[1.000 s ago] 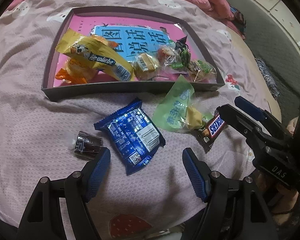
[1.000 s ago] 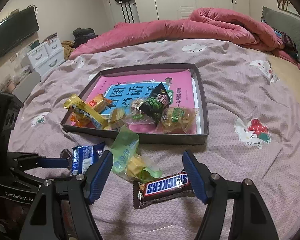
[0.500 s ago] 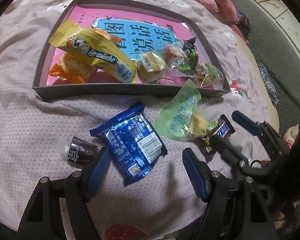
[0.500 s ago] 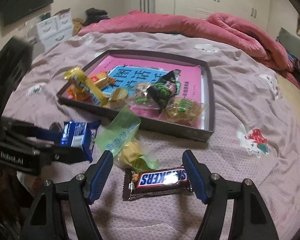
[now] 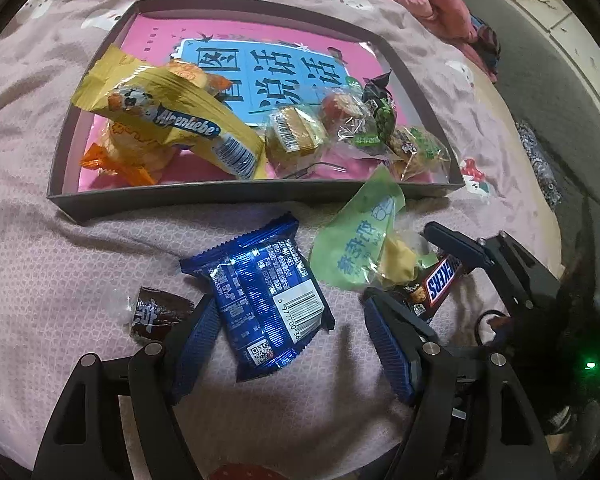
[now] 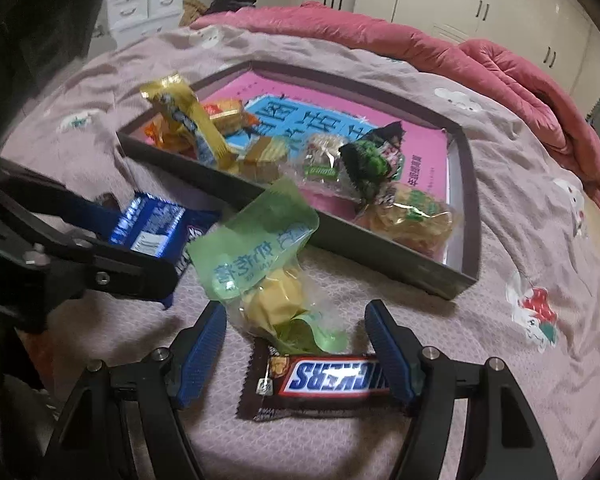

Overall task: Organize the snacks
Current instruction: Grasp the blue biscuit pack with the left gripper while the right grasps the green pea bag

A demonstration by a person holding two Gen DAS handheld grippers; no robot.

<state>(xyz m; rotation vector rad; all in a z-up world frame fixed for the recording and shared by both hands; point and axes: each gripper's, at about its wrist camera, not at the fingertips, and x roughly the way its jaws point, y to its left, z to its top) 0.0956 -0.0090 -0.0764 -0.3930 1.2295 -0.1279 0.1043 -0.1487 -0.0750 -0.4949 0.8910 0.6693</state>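
On the bedspread at 6 o'clock of the tray (image 6: 384, 254), Snickers bar (image 6: 332, 378) sits between right hand-held gripper (image 6: 300, 354) jaws, apart, not clamped. Likely stiff, slick wrapper: pinch mid-body. Left hand-held gripper (image 5: 288, 336) apart, straddling blue wafer pack (image 5: 260, 300).

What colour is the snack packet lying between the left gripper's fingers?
Shiny blue, with white print and a barcode: the blue packet shows best in the left wrist view.
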